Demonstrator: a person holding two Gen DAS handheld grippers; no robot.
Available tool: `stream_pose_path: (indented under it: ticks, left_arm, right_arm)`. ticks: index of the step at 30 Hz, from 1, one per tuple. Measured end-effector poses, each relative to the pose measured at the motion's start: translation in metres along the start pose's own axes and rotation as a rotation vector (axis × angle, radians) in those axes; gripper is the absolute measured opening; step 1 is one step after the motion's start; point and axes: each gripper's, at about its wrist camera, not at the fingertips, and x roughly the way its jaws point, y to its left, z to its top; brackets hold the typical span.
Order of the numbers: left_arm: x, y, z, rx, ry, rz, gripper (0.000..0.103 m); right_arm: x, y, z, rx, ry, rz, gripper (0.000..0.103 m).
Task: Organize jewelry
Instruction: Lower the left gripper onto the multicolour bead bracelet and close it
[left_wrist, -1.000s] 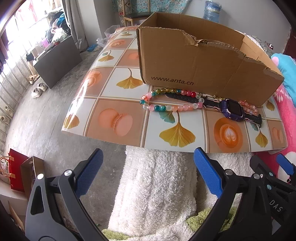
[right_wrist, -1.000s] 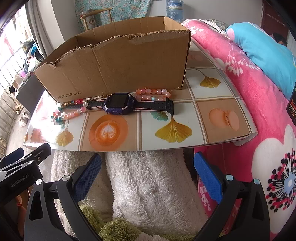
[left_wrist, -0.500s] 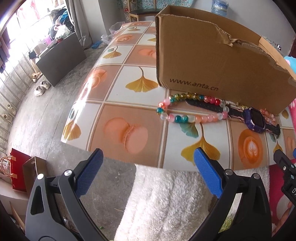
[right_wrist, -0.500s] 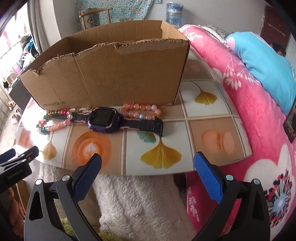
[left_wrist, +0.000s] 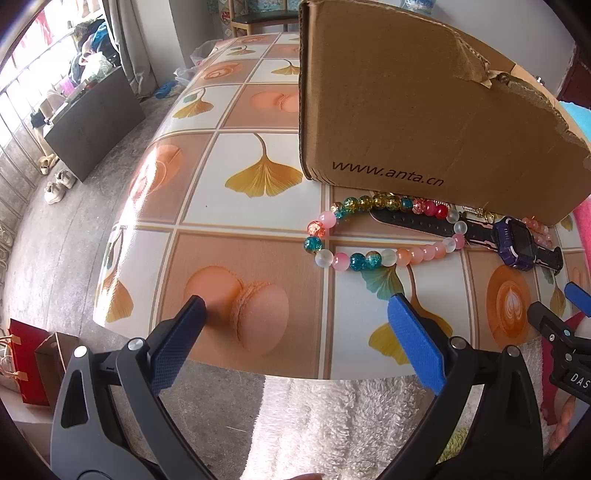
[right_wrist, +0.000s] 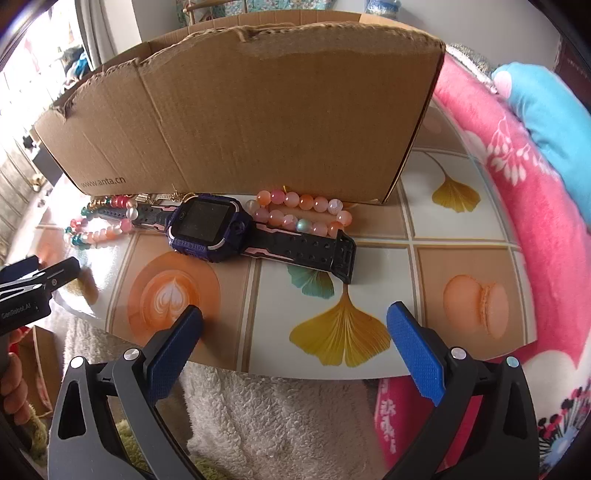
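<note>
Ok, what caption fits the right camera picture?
Open right gripper faces a purple watch and pink bracelet before a cardboard box.

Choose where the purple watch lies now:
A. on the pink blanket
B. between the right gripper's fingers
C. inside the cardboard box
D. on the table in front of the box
D: the purple watch lies flat on the table before the cardboard box.

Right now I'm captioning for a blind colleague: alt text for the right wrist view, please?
A purple square-faced smartwatch with black strap lies on a tile-patterned tabletop before a brown cardboard box, pink bead bracelets behind it. The open right gripper hovers at the table's near edge.
</note>
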Motion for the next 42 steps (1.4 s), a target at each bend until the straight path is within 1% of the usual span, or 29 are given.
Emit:
stream_pose_path:
  ticks: [3, 4, 6, 10, 14, 15, 16, 17, 18, 20, 21, 23, 25, 28, 29, 31, 32, 36, 39, 42]
  left_arm:
    - [0.002, -0.001, 0.003, 0.020, -0.004, -0.002, 0.096]
    - [0.002, 0.000, 0.003, 0.018, -0.001, -0.006, 0.096]
    - [0.001, 0.000, 0.003, 0.021, 0.000, -0.013, 0.096]
    - [0.000, 0.005, 0.004, 0.030, -0.027, -0.031, 0.096]
    - [-0.017, 0.018, 0.003, -0.006, -0.113, -0.114, 0.095]
    - [-0.020, 0.021, 0.005, -0.009, -0.130, -0.125, 0.094]
    - [-0.024, 0.023, 0.006, -0.011, -0.152, -0.138, 0.091]
    - [-0.027, 0.025, 0.008, -0.012, -0.167, -0.148, 0.084]
    - [-0.029, 0.026, 0.010, -0.012, -0.174, -0.164, 0.079]
    - [-0.029, 0.027, 0.014, -0.015, -0.175, -0.186, 0.071]
    - [-0.028, 0.027, 0.016, -0.015, -0.174, -0.199, 0.068]
    - [-0.026, 0.027, 0.019, -0.012, -0.166, -0.215, 0.060]
    - [-0.023, 0.026, 0.022, -0.004, -0.156, -0.228, 0.054]
    - [-0.015, 0.024, 0.025, 0.009, -0.129, -0.242, 0.045]
    - [-0.012, 0.023, 0.027, 0.012, -0.119, -0.245, 0.044]
    - [-0.007, 0.022, 0.027, 0.023, -0.097, -0.254, 0.038]
    - [-0.005, 0.022, 0.026, 0.028, -0.086, -0.261, 0.036]
    - [0.000, 0.019, 0.026, 0.052, -0.068, -0.259, 0.032]
    - [0.002, 0.017, 0.029, 0.058, -0.062, -0.259, 0.030]
    - [0.004, 0.014, 0.031, 0.073, -0.061, -0.236, 0.027]
  right_arm:
    - [0.000, -0.003, 0.002, -0.015, 0.018, 0.007, 0.097]
    - [-0.001, -0.005, 0.005, -0.015, 0.036, 0.006, 0.097]
    - [-0.006, -0.012, 0.010, -0.002, 0.034, 0.020, 0.097]
    - [-0.038, -0.011, 0.021, -0.004, -0.078, 0.115, 0.097]
    - [-0.049, 0.010, 0.034, -0.039, -0.138, 0.264, 0.097]
    - [-0.048, 0.017, 0.037, -0.053, -0.142, 0.291, 0.094]
    - [-0.050, 0.029, 0.036, -0.068, -0.143, 0.307, 0.092]
    - [-0.047, 0.042, 0.039, -0.087, -0.137, 0.323, 0.089]
    - [-0.046, 0.052, 0.039, -0.099, -0.133, 0.338, 0.084]
    - [-0.040, 0.066, 0.045, -0.115, -0.121, 0.372, 0.079]
    - [-0.037, 0.071, 0.048, -0.121, -0.115, 0.382, 0.075]
    - [-0.032, 0.077, 0.052, -0.130, -0.108, 0.381, 0.070]
    - [-0.026, 0.080, 0.056, -0.130, -0.097, 0.375, 0.064]
    - [-0.018, 0.081, 0.062, -0.116, -0.072, 0.363, 0.053]
    - [-0.016, 0.082, 0.063, -0.115, -0.066, 0.358, 0.050]
    - [-0.010, 0.085, 0.064, -0.117, -0.053, 0.353, 0.046]
    - [-0.007, 0.087, 0.065, -0.120, -0.048, 0.349, 0.043]
    - [0.001, 0.088, 0.065, -0.124, -0.024, 0.332, 0.034]
    - [0.008, 0.089, 0.067, -0.123, -0.009, 0.318, 0.029]
    - [0.013, 0.086, 0.066, -0.120, 0.012, 0.308, 0.024]
